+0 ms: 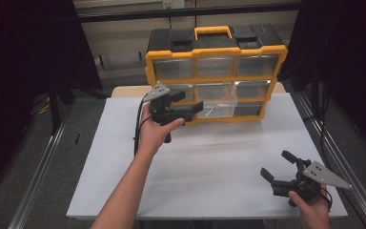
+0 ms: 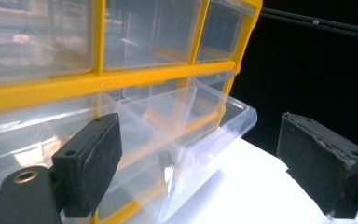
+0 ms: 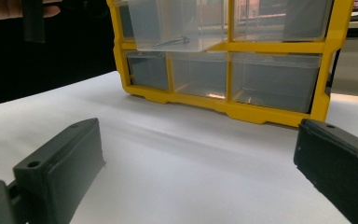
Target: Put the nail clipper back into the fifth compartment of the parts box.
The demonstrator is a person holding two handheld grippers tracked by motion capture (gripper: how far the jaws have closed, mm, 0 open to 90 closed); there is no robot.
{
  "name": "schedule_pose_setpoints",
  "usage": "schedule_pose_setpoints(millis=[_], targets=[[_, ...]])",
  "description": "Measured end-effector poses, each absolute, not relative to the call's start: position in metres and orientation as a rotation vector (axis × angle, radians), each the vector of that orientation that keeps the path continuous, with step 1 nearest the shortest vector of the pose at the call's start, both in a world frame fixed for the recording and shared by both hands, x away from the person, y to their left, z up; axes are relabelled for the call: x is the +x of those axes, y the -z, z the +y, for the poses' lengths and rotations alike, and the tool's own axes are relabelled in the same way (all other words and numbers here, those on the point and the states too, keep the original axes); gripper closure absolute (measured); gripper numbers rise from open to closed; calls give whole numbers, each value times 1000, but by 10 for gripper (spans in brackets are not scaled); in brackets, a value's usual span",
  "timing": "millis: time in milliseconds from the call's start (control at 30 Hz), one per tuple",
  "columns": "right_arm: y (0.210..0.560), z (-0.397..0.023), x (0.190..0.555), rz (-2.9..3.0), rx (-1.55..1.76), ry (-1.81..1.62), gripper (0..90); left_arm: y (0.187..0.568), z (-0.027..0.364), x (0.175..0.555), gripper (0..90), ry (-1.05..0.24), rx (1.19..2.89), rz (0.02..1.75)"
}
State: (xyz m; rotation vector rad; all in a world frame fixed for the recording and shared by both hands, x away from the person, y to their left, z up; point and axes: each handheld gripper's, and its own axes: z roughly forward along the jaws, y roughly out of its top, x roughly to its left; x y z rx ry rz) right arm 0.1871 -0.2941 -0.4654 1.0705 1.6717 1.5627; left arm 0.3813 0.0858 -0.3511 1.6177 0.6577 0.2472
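A yellow and black drawer cabinet [image 1: 217,53] with clear drawers stands at the far side of the white table [image 1: 219,157]. Its middle drawer [image 1: 218,106] is pulled part way out. In the right gripper view a thin metal screw [image 3: 171,42] lies inside that drawer [image 3: 177,28]. My left gripper [image 1: 190,101] hovers open just left of the drawer, its jaws pointing at it with nothing between them. In the left gripper view the drawer [image 2: 205,126] sits close ahead between the pads. My right gripper [image 1: 275,163] rests open near the table's front right corner, facing the cabinet [image 3: 261,112].
Metal rails [image 1: 38,176] run along both sides of the table. A cable [image 1: 137,129] trails from the left gripper down beside the forearm. White table surface stretches between the cabinet and the right gripper.
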Motion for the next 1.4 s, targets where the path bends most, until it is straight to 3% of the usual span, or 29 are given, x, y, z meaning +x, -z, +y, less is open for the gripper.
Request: schedule_pose_setpoints(millis=[1400], targets=[[465, -294, 185, 1674, 1064, -1556, 7, 430, 204, 314, 81, -327, 1657, 698]])
